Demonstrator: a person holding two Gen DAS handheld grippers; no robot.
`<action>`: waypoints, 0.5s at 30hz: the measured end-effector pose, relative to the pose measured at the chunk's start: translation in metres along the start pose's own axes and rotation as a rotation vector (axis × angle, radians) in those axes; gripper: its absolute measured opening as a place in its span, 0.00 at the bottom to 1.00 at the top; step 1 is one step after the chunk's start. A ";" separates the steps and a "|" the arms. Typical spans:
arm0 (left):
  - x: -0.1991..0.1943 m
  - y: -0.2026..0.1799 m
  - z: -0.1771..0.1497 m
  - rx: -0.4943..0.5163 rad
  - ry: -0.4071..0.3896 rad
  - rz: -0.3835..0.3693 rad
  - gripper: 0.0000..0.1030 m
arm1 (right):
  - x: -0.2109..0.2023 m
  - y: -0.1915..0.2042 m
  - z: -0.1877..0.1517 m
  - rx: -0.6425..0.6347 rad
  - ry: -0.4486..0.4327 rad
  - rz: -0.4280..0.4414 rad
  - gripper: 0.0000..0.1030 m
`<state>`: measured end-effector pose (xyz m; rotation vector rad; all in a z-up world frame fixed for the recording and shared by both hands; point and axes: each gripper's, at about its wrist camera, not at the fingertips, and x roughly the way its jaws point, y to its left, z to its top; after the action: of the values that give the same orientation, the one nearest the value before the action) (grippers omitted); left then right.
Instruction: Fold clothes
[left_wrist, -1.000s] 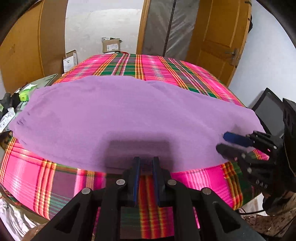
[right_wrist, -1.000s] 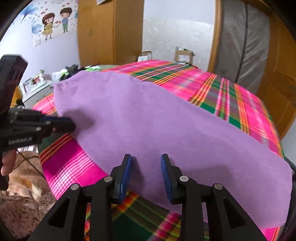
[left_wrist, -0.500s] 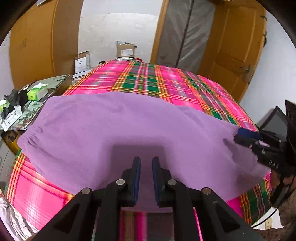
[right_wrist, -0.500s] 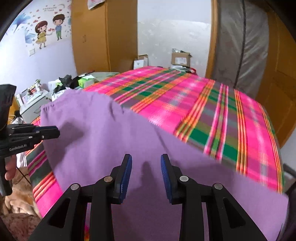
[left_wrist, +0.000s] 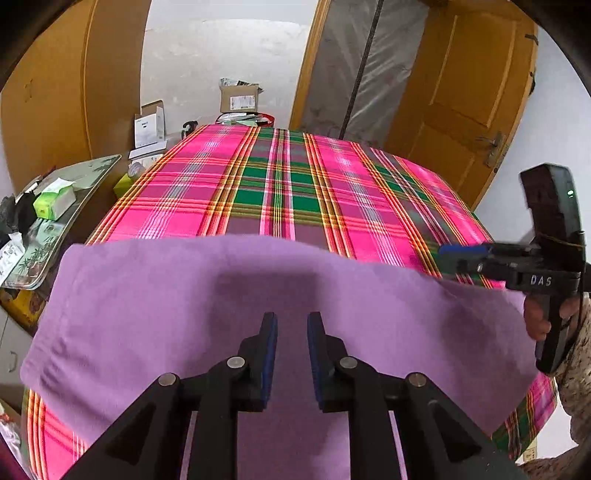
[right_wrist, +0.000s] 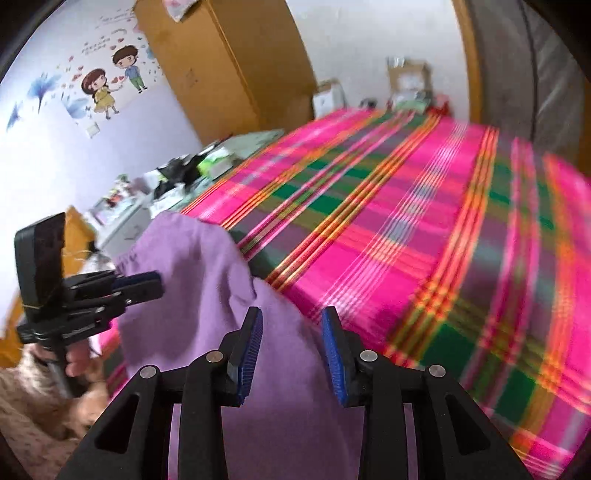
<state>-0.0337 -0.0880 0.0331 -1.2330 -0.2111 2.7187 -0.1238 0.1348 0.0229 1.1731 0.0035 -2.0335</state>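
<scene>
A purple garment (left_wrist: 147, 314) lies spread across the near part of a pink and green plaid cover (left_wrist: 288, 184), with a gathered end at the left. My left gripper (left_wrist: 291, 325) hovers over the garment's middle, fingers slightly apart, nothing pinched, casting a shadow on the cloth. My right gripper (left_wrist: 454, 258) reaches in from the right at the garment's far edge. In the blurred right wrist view, the right gripper (right_wrist: 291, 325) stands wide open, and the garment (right_wrist: 192, 295) edge runs between its fingers. The left gripper (right_wrist: 147, 284) shows at the left, over the cloth.
A side table (left_wrist: 92, 173) at the left carries a green tissue pack (left_wrist: 55, 199) and clutter. Cardboard boxes (left_wrist: 238, 98) sit beyond the cover's far end. A wooden door (left_wrist: 461, 110) stands at the back right. A hand (left_wrist: 535, 317) grips the right tool's handle.
Both grippers have moved forward from the garment's near edge to over the cloth. The right gripper has swung to the far edge and turned left. Finger gaps look unchanged.
</scene>
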 end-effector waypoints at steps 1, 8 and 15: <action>0.003 0.002 0.003 -0.002 0.005 0.003 0.17 | 0.005 -0.003 0.000 0.007 0.020 0.011 0.34; 0.023 0.013 0.023 -0.019 0.038 0.021 0.17 | 0.027 -0.008 0.004 -0.010 0.080 0.096 0.34; 0.039 0.027 0.037 -0.040 0.062 0.046 0.17 | 0.041 -0.002 0.014 -0.078 0.119 0.149 0.33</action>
<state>-0.0889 -0.1095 0.0232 -1.3474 -0.2341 2.7227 -0.1463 0.1059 0.0005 1.2066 0.0521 -1.8160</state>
